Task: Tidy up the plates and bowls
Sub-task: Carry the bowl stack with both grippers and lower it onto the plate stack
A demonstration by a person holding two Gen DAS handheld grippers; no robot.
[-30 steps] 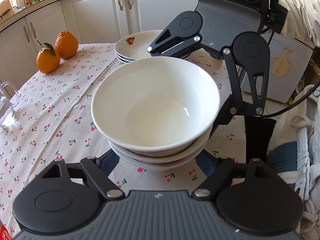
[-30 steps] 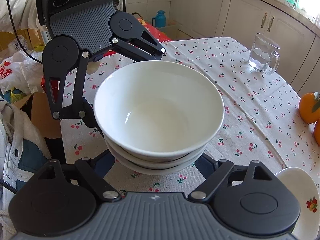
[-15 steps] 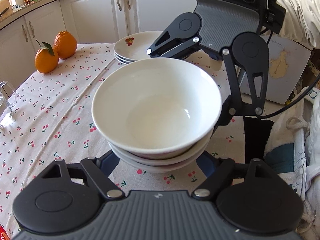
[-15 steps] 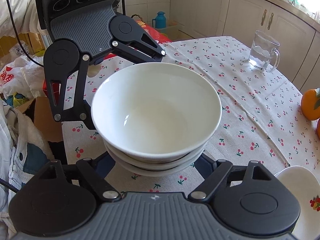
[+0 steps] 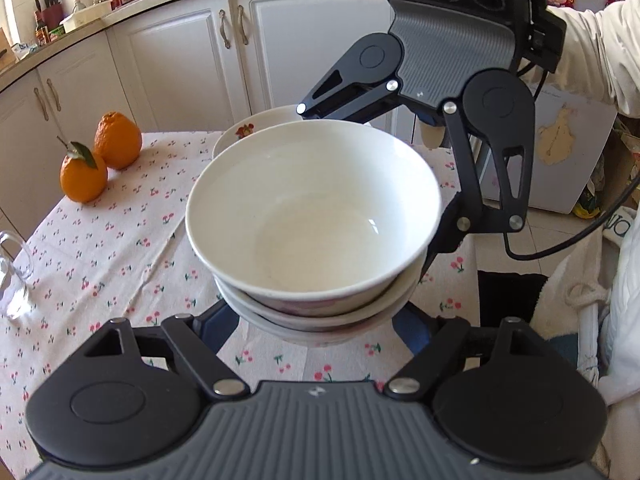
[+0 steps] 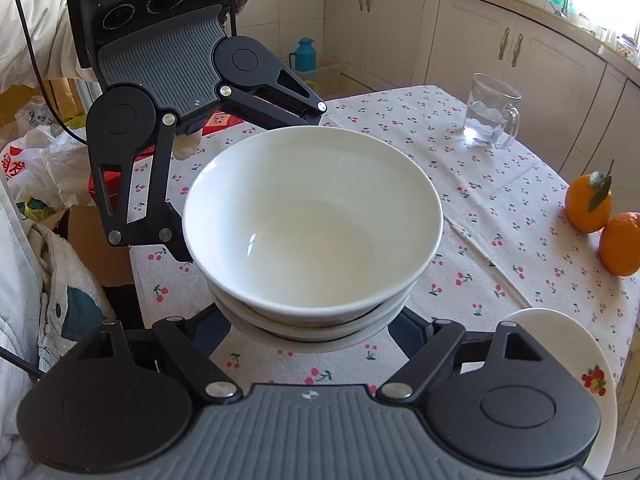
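Glass mug (image 5: 14, 276): stood at 9 o'clock in the left wrist view, cut by the frame edge; at 2 o'clock in the right wrist view, holding water.
Oranges (image 5: 100, 156): sat as a touching pair at 10 o'clock on the cloth, one with a leaf.
Tablecloth (image 5: 104, 248): white with small cherries, spread under everything.
Left gripper (image 5: 316, 320): reached in from 6 o'clock, fingers spread either side of the stack's base and pressed to its sides.
Stack of bowls (image 5: 316, 216): three white bowls nested, upright, dead centre in both views, carried between the two grippers; whether clear of the cloth, cannot tell.
Plates (image 5: 256, 128): lay at 12 o'clock just behind the stack, fruit print on the rim; at 4 o'clock in the right wrist view.
Right gripper (image 5: 400, 184): came in from 1 o'clock, opposite the left one, fingers hugging the stack's far side.
Sleeve (image 5: 600, 48): pale, at 2 o'clock behind the right gripper.
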